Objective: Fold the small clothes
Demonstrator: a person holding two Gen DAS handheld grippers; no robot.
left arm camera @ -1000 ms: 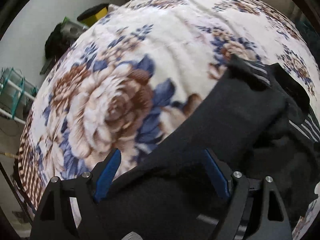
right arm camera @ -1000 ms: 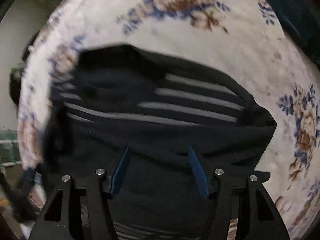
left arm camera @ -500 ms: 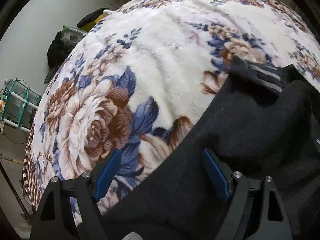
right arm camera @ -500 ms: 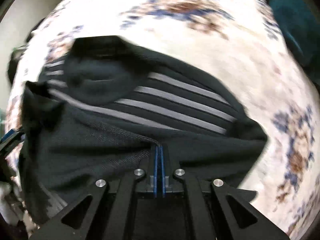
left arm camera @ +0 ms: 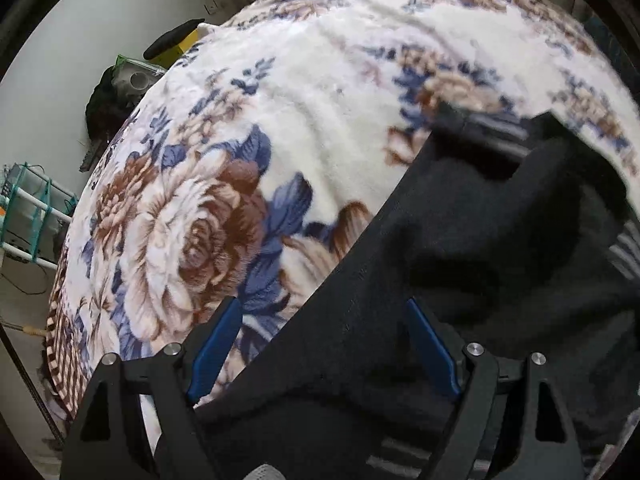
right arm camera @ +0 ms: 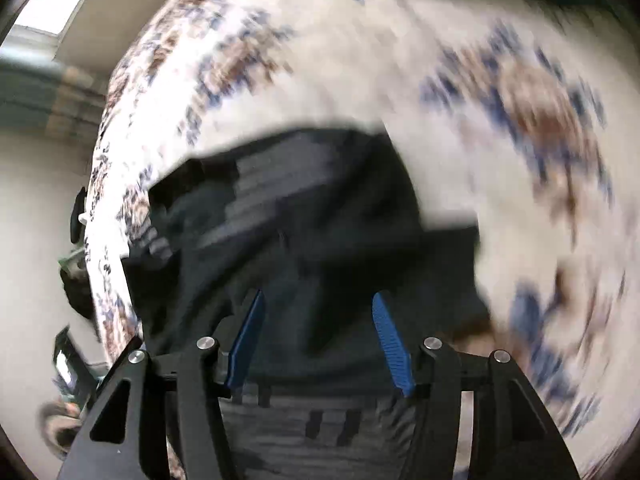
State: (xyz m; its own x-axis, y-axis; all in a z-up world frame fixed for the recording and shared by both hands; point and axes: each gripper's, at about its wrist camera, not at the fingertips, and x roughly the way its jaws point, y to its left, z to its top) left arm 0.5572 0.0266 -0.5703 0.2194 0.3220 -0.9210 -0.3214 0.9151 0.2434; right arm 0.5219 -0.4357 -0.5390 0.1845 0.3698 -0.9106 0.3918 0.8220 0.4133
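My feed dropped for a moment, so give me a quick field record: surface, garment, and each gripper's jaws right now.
surface: floral blanket
garment: black garment with grey stripes, lying rumpled on the blanket
left gripper: jaws open, garment edge between them, not pinched
right gripper: jaws have just been opening, over the garment, nothing clamped
image quality: right wrist view blurred

No readable text, labels, brands or numbers in either wrist view; right view is motion-blurred, so nothing resolves there.

Dark garment (left arm camera: 460,248) on floral blanket (left arm camera: 304,128).
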